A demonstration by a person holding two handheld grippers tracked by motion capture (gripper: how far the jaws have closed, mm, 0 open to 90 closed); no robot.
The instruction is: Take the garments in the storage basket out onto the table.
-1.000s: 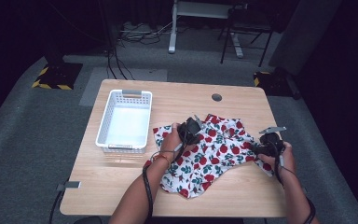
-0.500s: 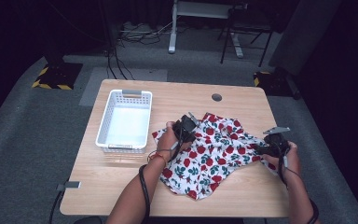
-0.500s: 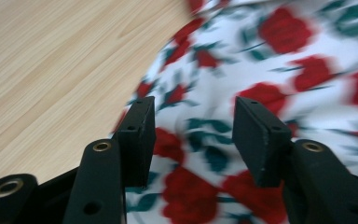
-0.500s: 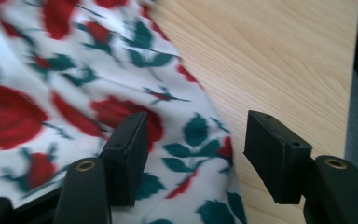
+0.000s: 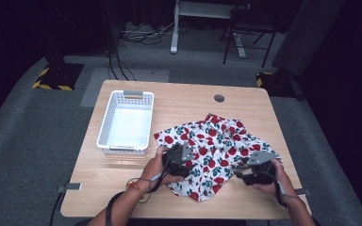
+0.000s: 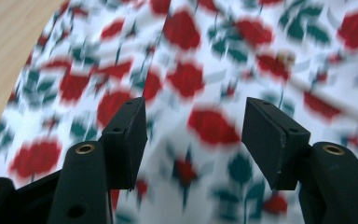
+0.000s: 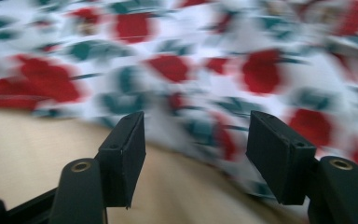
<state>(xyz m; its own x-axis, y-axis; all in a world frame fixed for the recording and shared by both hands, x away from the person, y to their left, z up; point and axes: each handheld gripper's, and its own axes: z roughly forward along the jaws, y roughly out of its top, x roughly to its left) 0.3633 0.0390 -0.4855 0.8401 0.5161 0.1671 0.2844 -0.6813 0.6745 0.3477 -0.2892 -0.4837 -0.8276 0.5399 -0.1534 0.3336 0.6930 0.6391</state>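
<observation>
You are holding both grippers over the cloth (image 5: 214, 150): left gripper (image 6: 193, 135) and right gripper (image 7: 196, 144) are just opening, jaws apart, nothing clamped between them

- Left gripper (image 5: 185, 162) has drawn back toward the table's near edge, jaws opening, nothing between them.
- Right gripper (image 5: 252, 172) has slid to the floral cloth's (image 5: 217, 146) near right edge, jaws opening.
</observation>
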